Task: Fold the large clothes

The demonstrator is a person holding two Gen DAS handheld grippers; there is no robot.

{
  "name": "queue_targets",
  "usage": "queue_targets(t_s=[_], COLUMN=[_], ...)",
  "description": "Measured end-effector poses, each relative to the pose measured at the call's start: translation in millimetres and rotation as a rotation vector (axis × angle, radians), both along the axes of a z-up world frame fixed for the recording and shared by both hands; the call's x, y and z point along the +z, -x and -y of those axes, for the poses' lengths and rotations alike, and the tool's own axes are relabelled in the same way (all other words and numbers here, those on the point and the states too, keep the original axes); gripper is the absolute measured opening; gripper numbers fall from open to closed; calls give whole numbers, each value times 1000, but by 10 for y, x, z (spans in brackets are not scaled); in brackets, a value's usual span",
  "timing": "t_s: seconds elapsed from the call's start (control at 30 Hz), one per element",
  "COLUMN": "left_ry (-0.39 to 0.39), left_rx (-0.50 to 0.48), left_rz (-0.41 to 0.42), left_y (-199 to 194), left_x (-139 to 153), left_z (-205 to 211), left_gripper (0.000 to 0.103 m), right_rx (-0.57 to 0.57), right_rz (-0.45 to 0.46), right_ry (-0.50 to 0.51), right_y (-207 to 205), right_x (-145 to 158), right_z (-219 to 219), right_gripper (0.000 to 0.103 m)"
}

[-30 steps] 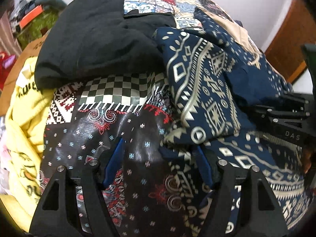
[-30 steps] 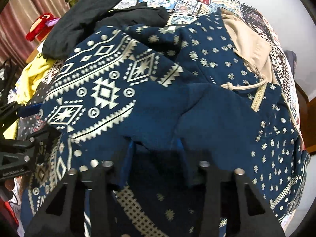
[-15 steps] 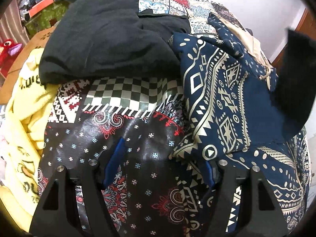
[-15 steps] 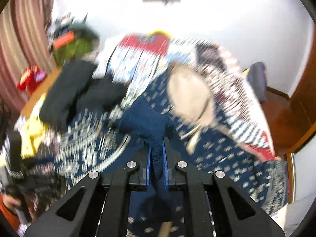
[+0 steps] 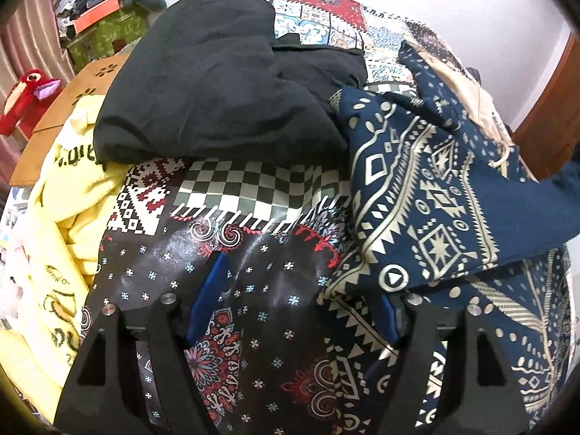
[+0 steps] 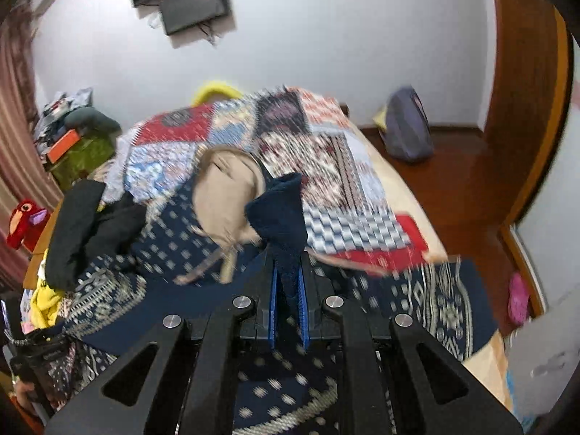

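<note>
**Navy hoodie pinched and lifted over the patchwork bed**

Taking the navy patterned hoodie (image 5: pixel 427 195) as the marker, the far left holds a red stuffed toy (image 5: pixel 21 98), well away from it by the striped curtain. Nearer, a yellow garment (image 5: pixel 61 239) lies crumpled along the edge of the bed, and a heap of black clothes (image 5: pixel 217 87) sits just left of the hoodie, touching its edge. All of this rests on the patchwork bedspread (image 5: pixel 253 264).

The left gripper (image 5: pixel 297 301) hangs low over the bedspread at the hoodie's left hem. Its jaws are spread wide and have just been opening a little further; the left blue pad is over bare bedspread and the right one sits at the hoodie's border, pinching nothing.

Right of that, the right gripper (image 6: pixel 288 286) has its blue pads pressed together on a fold of the hoodie (image 6: pixel 282 217), which stands up as a dark bunch beyond the tips. The beige hood lining (image 6: pixel 224 195) shows just left of that bunch. The rest of the hoodie drapes across the bed below. Farthest right, a grey bag (image 6: pixel 406 127) leans on the wall beside the wooden door frame (image 6: pixel 525 108).
</note>
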State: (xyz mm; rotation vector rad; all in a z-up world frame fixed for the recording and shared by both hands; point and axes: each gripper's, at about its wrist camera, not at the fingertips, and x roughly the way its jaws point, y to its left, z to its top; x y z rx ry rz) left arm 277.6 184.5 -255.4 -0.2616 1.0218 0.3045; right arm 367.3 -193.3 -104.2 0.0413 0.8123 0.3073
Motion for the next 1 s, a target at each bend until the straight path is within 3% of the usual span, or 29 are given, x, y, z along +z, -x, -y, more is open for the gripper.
queue_targets(t_s=[0.27, 0.53, 0.8, 1.0], left_ry=[-7, -35, -100, -158], left_rx=[6, -27, -62, -97], left_rz=[-19, -37, -55, 3], left_y=[-13, -26, 119, 315], left_x=[-88, -131, -11, 334], left_z=[0, 42, 119, 207], left_gripper=[80, 81, 81, 81], right_rx=[-80, -88, -93, -72], right_rz=[-224, -404, -384, -325], right_ry=[-46, -57, -6, 29], right_y=[33, 102, 287, 447], right_x=[-696, -1181, -1033, -793], right_z=[486, 684, 731, 816], right_gripper=[9, 9, 15, 15])
